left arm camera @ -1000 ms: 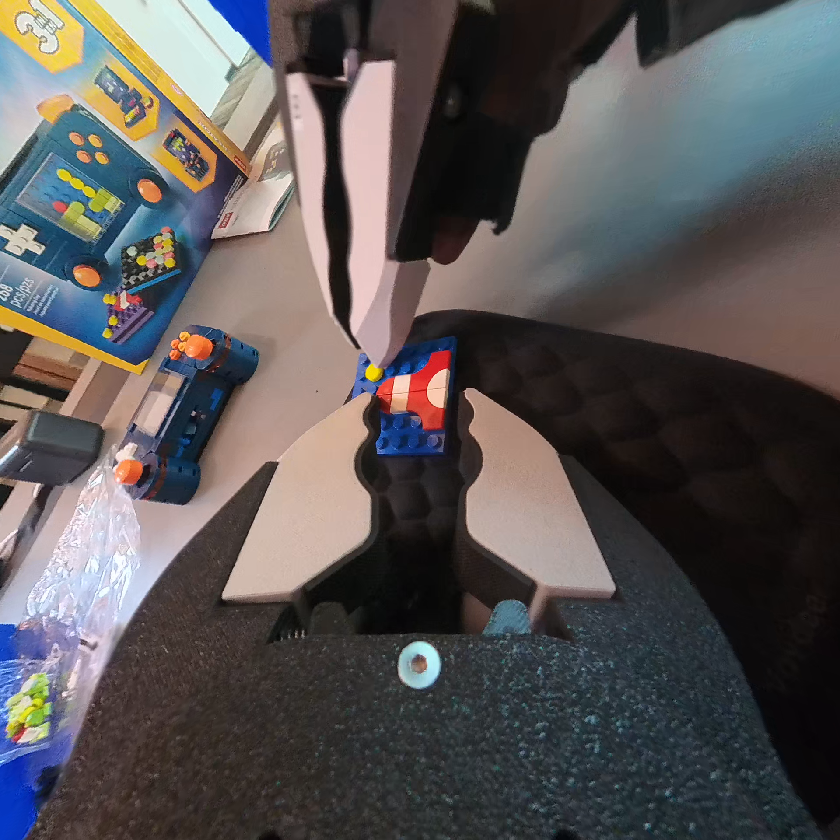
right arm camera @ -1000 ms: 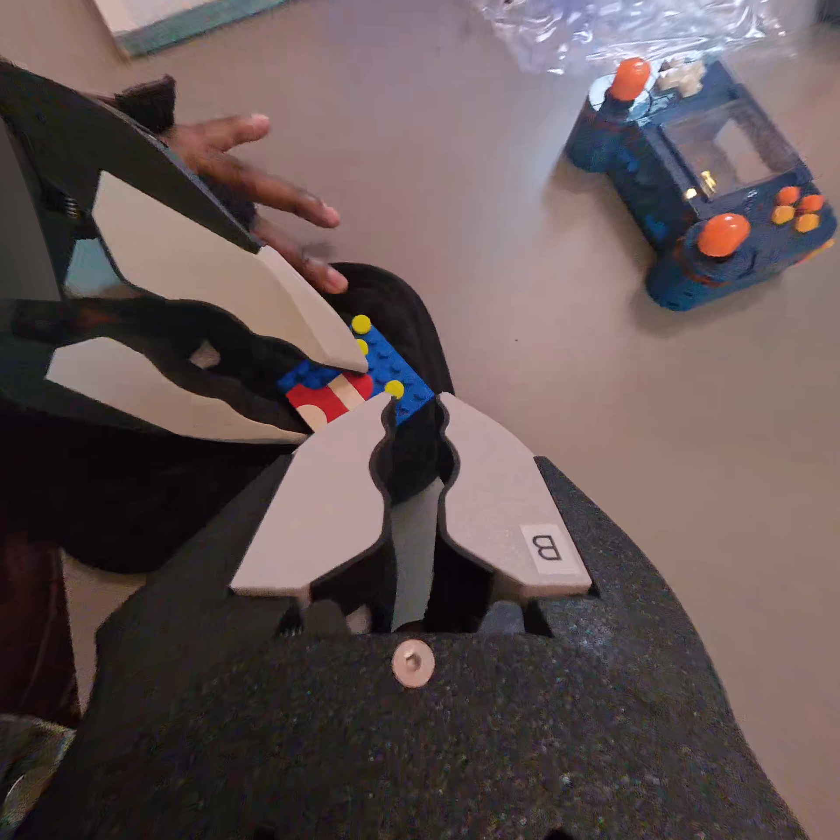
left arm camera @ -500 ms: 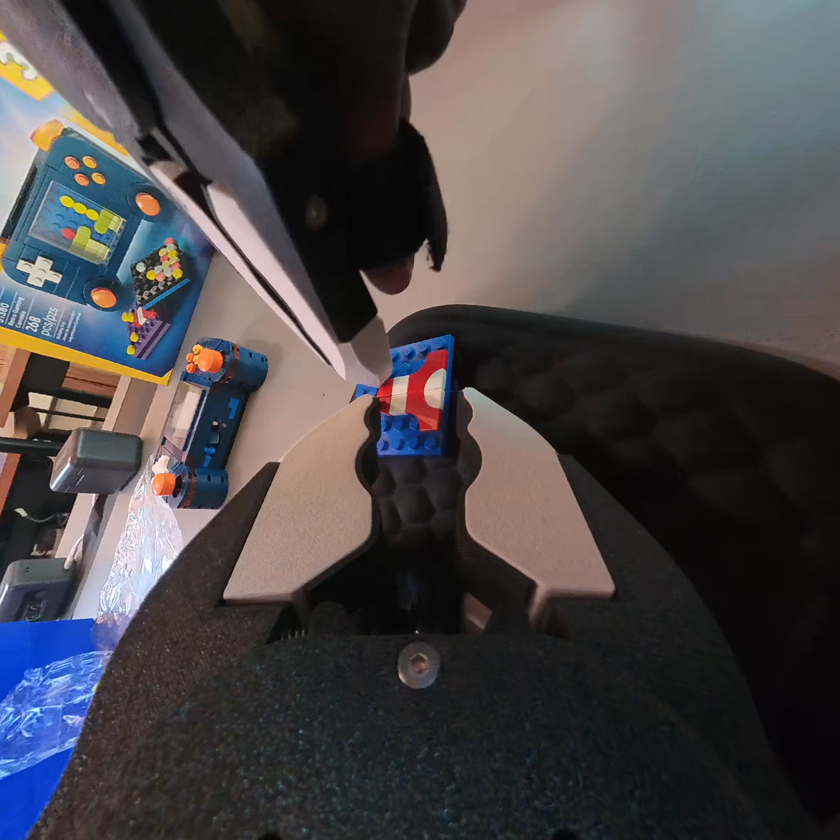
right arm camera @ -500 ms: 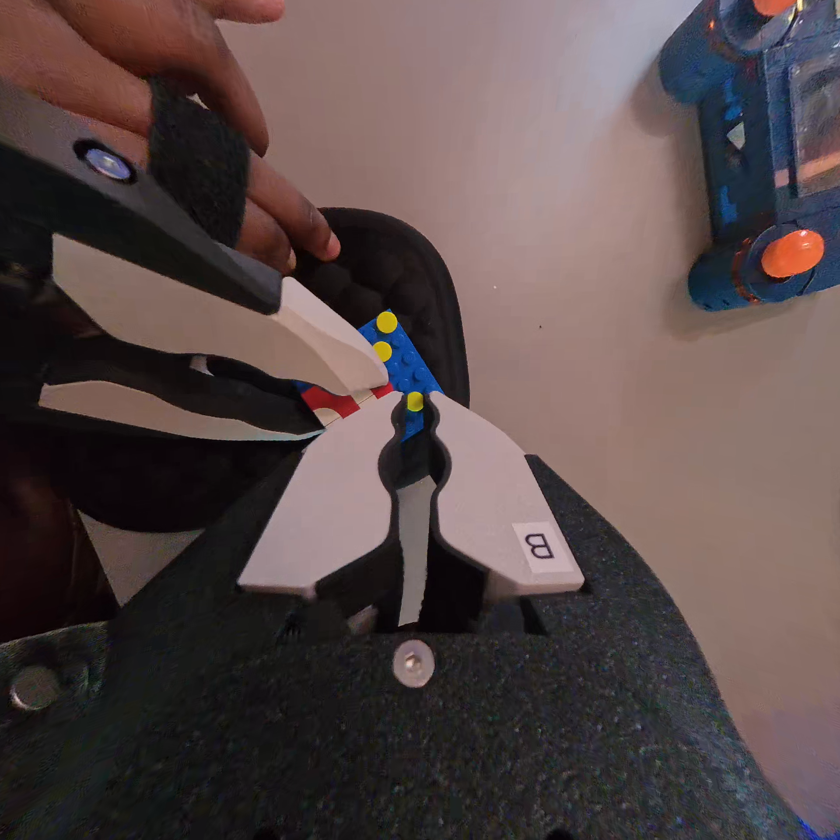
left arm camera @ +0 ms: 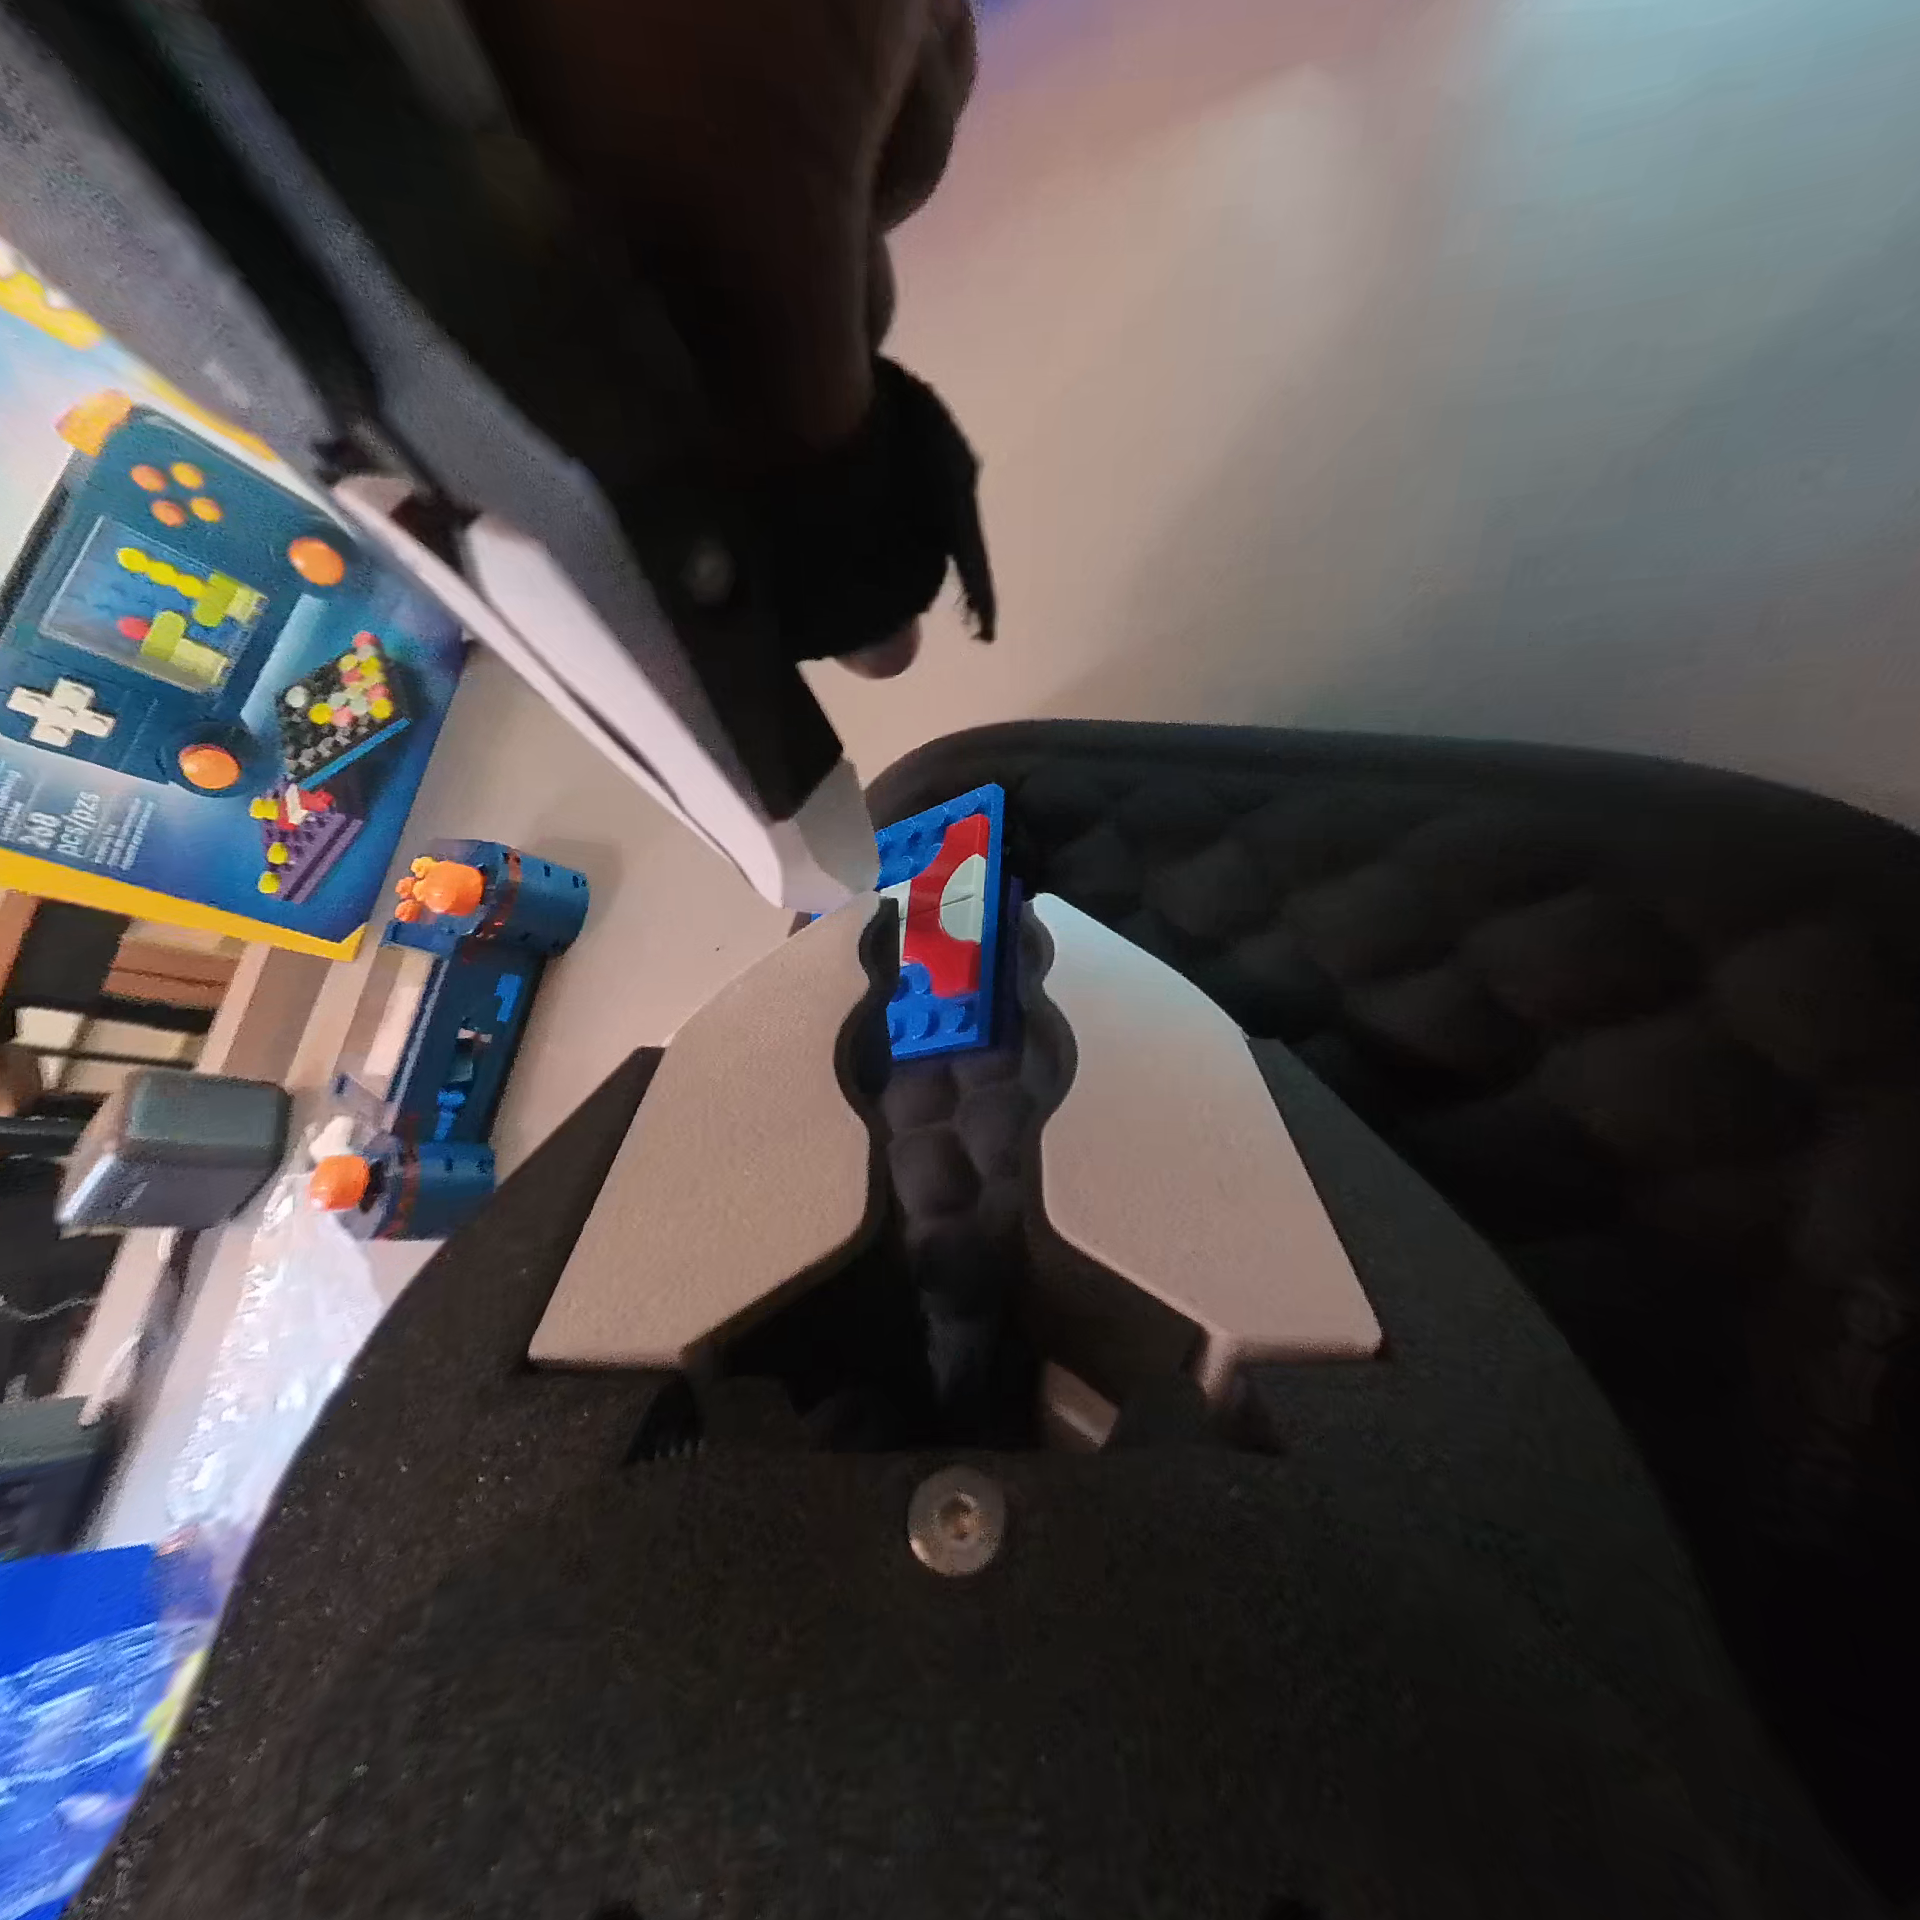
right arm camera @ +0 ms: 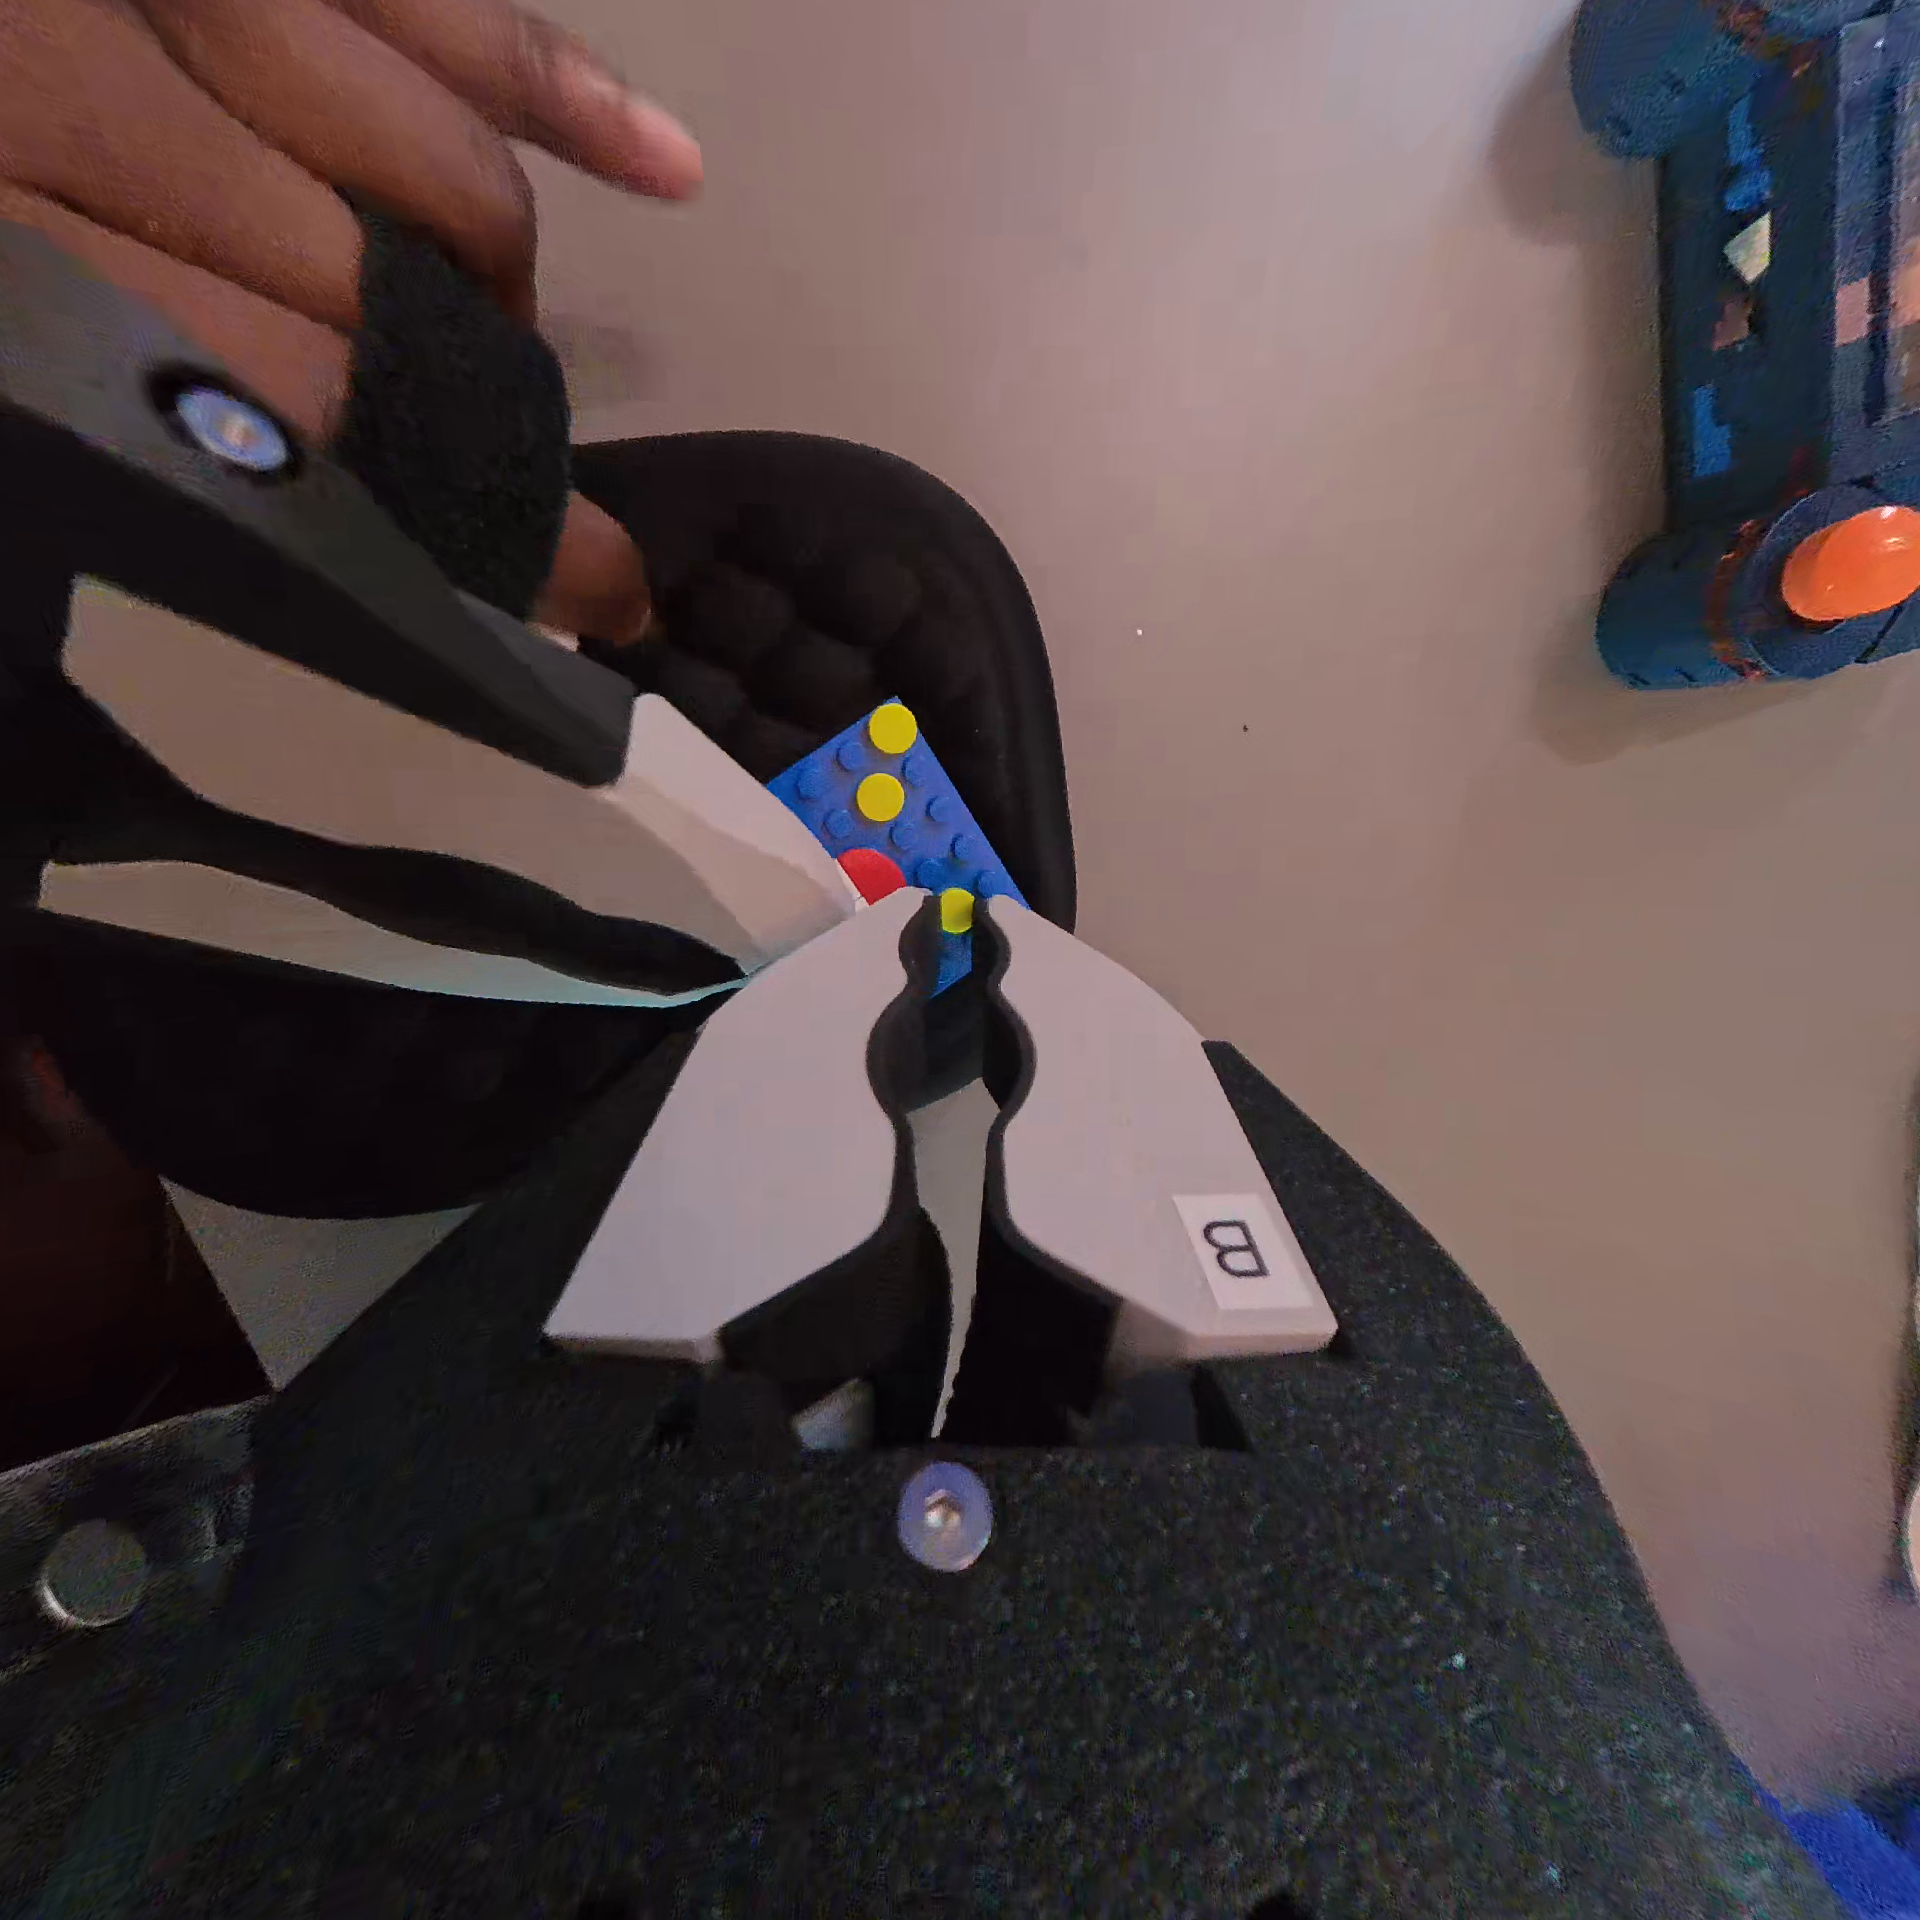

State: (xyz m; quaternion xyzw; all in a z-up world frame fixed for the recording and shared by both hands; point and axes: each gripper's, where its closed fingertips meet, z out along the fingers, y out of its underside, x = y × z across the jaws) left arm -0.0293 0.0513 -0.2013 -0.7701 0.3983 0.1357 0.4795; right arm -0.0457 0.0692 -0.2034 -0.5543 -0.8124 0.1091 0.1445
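On the black padded case (left arm camera: 1455,935), the left gripper (left arm camera: 951,914) clamps the blue brick plate (left arm camera: 945,997) upright, while the right gripper (right arm camera: 951,909) pinches 1 yellow stud (right arm camera: 956,910) on it.

I count two grippers, one blue brick plate (right arm camera: 914,821) carrying three yellow studs (right arm camera: 891,727) (one half hidden), one brick-built game controller (left arm camera: 457,1039) and one toy box (left arm camera: 187,665).
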